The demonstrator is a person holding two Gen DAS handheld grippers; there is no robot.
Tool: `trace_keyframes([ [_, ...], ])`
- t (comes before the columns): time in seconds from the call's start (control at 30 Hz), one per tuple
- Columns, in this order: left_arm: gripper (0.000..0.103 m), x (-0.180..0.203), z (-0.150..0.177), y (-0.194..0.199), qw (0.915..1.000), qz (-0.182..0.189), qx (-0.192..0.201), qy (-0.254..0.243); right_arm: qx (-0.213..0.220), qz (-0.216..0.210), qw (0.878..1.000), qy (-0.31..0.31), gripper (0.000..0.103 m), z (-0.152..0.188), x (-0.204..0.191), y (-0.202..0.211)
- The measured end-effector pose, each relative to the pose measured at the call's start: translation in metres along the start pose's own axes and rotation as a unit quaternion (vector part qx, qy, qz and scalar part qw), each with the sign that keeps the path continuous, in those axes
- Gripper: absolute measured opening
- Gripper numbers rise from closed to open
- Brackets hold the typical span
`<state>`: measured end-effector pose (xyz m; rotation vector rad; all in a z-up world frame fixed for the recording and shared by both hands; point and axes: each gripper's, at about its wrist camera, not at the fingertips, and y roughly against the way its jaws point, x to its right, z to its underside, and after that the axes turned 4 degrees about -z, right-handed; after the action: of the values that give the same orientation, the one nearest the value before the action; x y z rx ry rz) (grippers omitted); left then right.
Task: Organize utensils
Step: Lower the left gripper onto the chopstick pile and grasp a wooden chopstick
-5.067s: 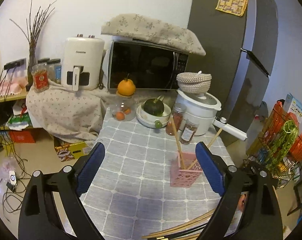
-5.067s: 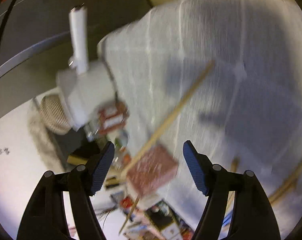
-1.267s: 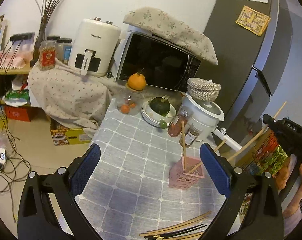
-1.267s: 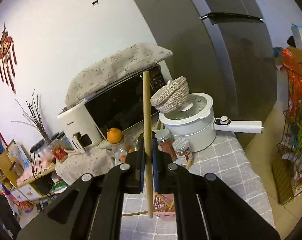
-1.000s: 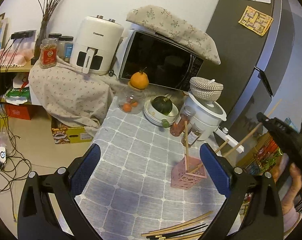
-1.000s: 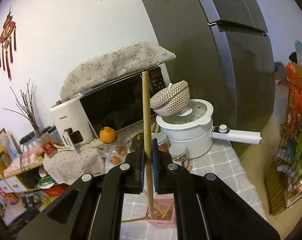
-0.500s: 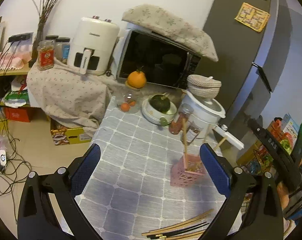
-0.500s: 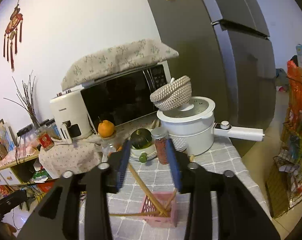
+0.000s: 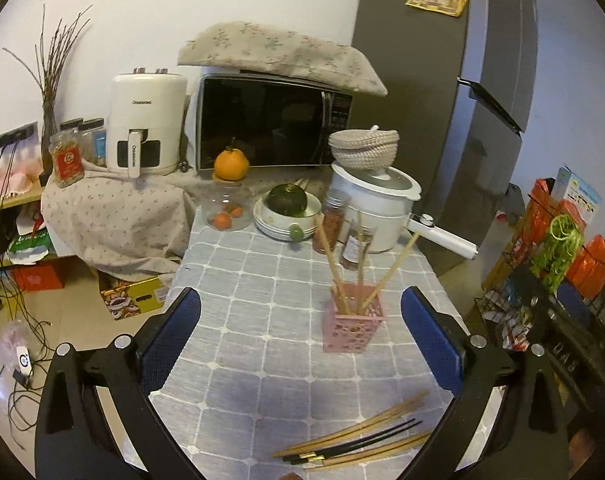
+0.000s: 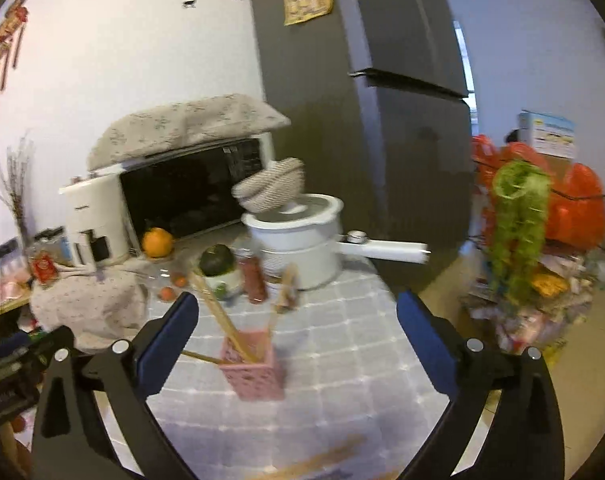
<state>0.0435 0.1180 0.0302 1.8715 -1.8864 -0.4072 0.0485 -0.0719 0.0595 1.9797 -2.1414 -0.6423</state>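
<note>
While I watch through the right wrist camera, my right gripper [image 10: 296, 330] has just been spreading its jaws and now stands wide apart with nothing pressed between the pads; the pink holder [image 10: 252, 364] sits below and ahead of it on the grey checked tablecloth [image 10: 342, 360]. Three wooden chopsticks [image 9: 328, 256] lean out of that holder [image 9: 352, 322] at different angles, which stands towards the right edge of the table, short of the white pot [image 9: 376, 208] and the two spice jars [image 9: 334, 222] at the far edge. My left gripper [image 9: 300, 338] is released too, jaws wide, empty, hanging over the near half of the cloth [image 9: 242, 320]. More loose chopsticks [image 9: 354, 442], some wooden and some black, lie in a bundle at the near edge, just beside the left gripper's right finger. At the far edge sit a bowl with a dark green squash [image 9: 288, 200], a glass jar topped by an orange [image 9: 230, 164], and the microwave [image 9: 268, 120] behind them.
</note>
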Motion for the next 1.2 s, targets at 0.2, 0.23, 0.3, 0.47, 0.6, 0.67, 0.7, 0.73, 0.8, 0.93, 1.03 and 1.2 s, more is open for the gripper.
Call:
trace_keyframes([
  [0.2,0.096,0.025,0.014,0.002,0.9996,-0.007,-0.004,-0.026,-0.027,0.046,0.998,-0.034,0.097,0.016,0.036,0.009],
  [0.23,0.096,0.029,0.016,0.001,0.9994,-0.008,-0.006,-0.032,-0.033,0.049,0.998,-0.037,0.097,0.018,0.039,0.008],
  [0.3,0.096,0.038,0.020,-0.002,0.9990,-0.008,-0.011,-0.041,-0.046,0.051,0.996,-0.057,0.097,0.021,0.053,0.008],
  [0.47,0.096,0.063,0.031,-0.017,0.9966,-0.003,-0.031,-0.076,-0.069,0.046,0.992,-0.099,0.097,0.030,0.084,0.012],
  [0.6,0.096,0.088,0.047,-0.048,0.9874,0.029,-0.098,-0.121,-0.117,0.032,0.979,-0.165,0.097,0.047,0.118,0.011],
  [0.67,0.096,0.100,0.058,-0.067,0.9781,0.044,-0.143,-0.145,-0.147,0.020,0.967,-0.205,0.097,0.060,0.135,0.010],
  [0.7,0.096,0.110,0.065,-0.082,0.9688,0.055,-0.177,-0.165,-0.171,0.009,0.956,-0.237,0.097,0.070,0.147,0.008],
  [0.73,0.096,0.115,0.071,-0.090,0.9626,0.061,-0.197,-0.176,-0.187,0.003,0.948,-0.257,0.097,0.078,0.154,0.006],
  [0.8,0.096,0.130,0.086,-0.113,0.9447,0.082,-0.248,-0.198,-0.218,-0.006,0.931,-0.292,0.097,0.094,0.168,0.002],
  [0.93,0.096,0.154,0.107,-0.153,0.9175,0.107,-0.319,-0.213,-0.266,-0.017,0.902,-0.340,0.097,0.118,0.187,-0.009],
  [1.03,0.095,0.169,0.117,-0.181,0.9032,0.121,-0.355,-0.209,-0.277,-0.026,0.890,-0.361,0.097,0.125,0.195,-0.015],
  [1.2,0.082,0.196,0.131,-0.216,0.8756,0.139,-0.404,-0.225,-0.300,-0.032,0.872,-0.385,0.097,0.136,0.206,-0.024],
])
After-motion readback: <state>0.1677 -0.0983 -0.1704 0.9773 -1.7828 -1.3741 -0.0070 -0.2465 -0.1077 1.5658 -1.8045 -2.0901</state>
